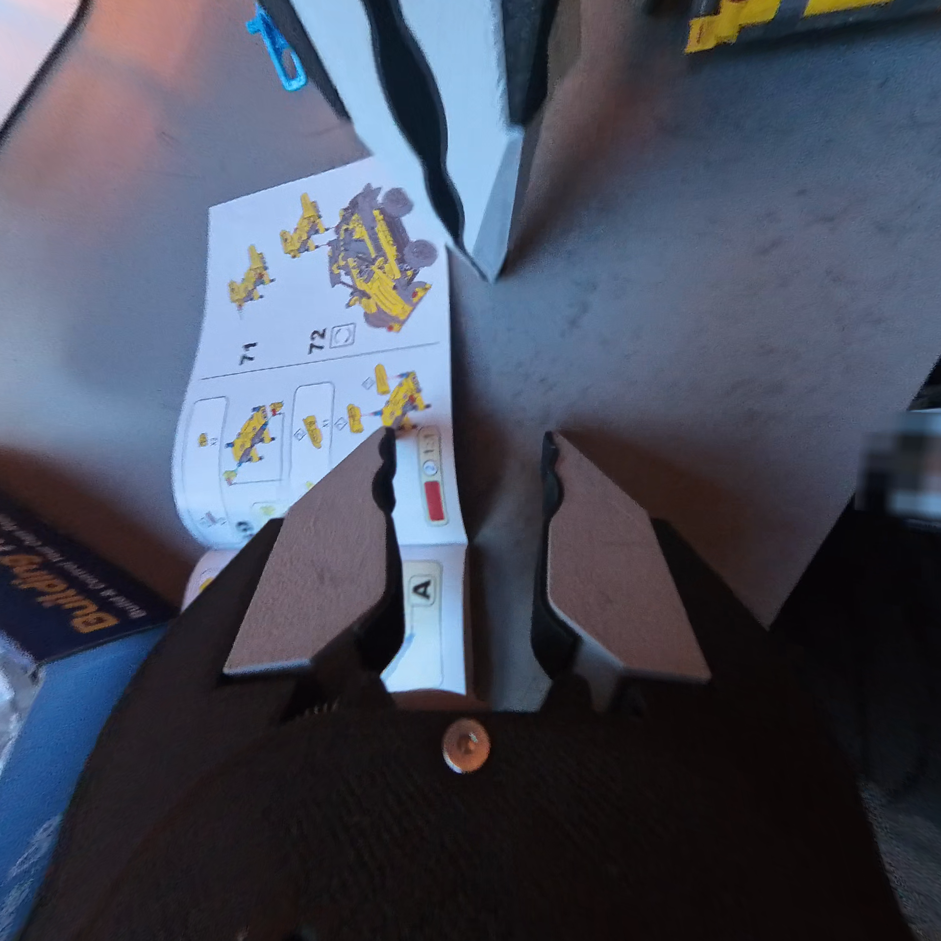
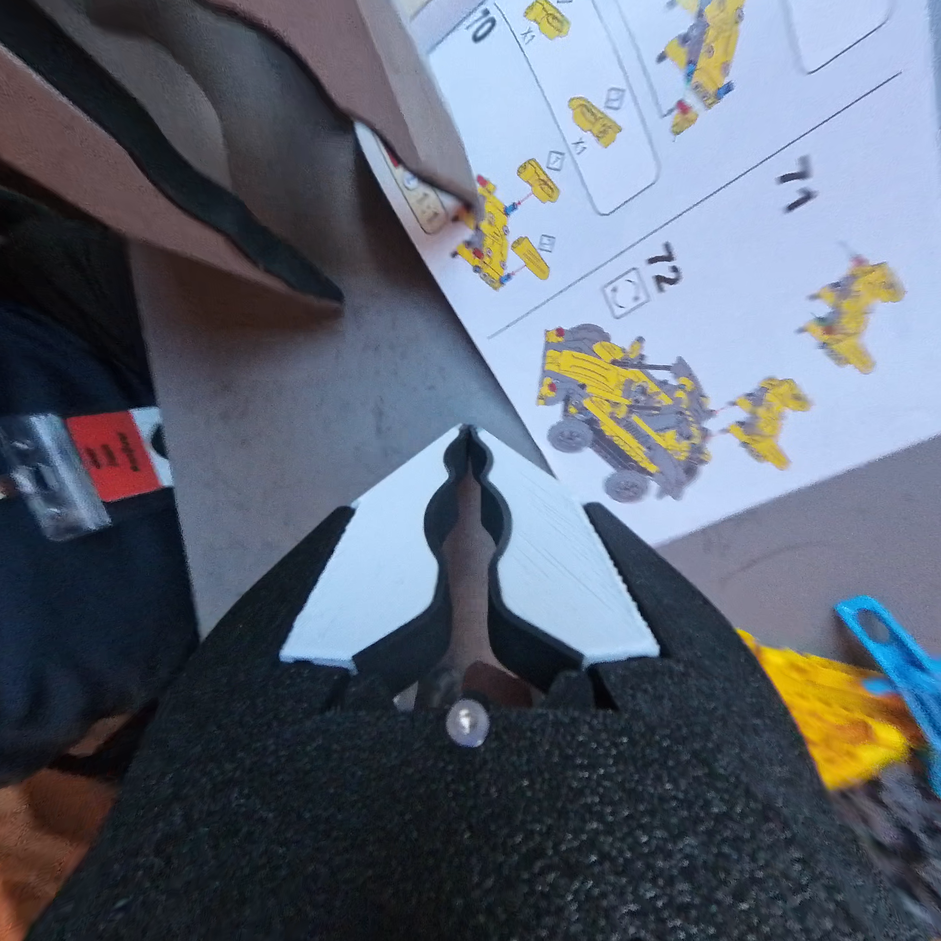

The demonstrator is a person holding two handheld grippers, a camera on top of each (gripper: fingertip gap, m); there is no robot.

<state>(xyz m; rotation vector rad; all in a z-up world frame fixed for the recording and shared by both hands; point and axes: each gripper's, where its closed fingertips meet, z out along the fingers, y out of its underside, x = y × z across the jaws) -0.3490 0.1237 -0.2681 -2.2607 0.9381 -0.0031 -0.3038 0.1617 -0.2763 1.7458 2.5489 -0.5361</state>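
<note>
An open instruction booklet (image 1: 326, 331) with pictures of a yellow brick vehicle lies on the grey table (image 1: 713, 254). My left gripper (image 1: 467, 438) is open and empty. It straddles the booklet's near edge, with one finger (image 1: 331, 534) over the page and the other over bare table. My right gripper (image 2: 467, 432) is shut with nothing between its white fingers. Its tip hovers over the table just beside the booklet (image 2: 713, 244). The right gripper also shows in the left wrist view (image 1: 483, 254), pointing down at the booklet's edge. The left gripper shows in the right wrist view (image 2: 405, 252).
A blue plastic part (image 2: 886, 646) lies on a yellow brick model (image 2: 825, 713) at the right. A dark blue box (image 1: 61, 585) sits left of the booklet. A small clear bag (image 2: 51, 473) and a red label (image 2: 114, 453) lie on dark cloth at the left. The gap from one gripper's tips to the other's is roughly 7 cm.
</note>
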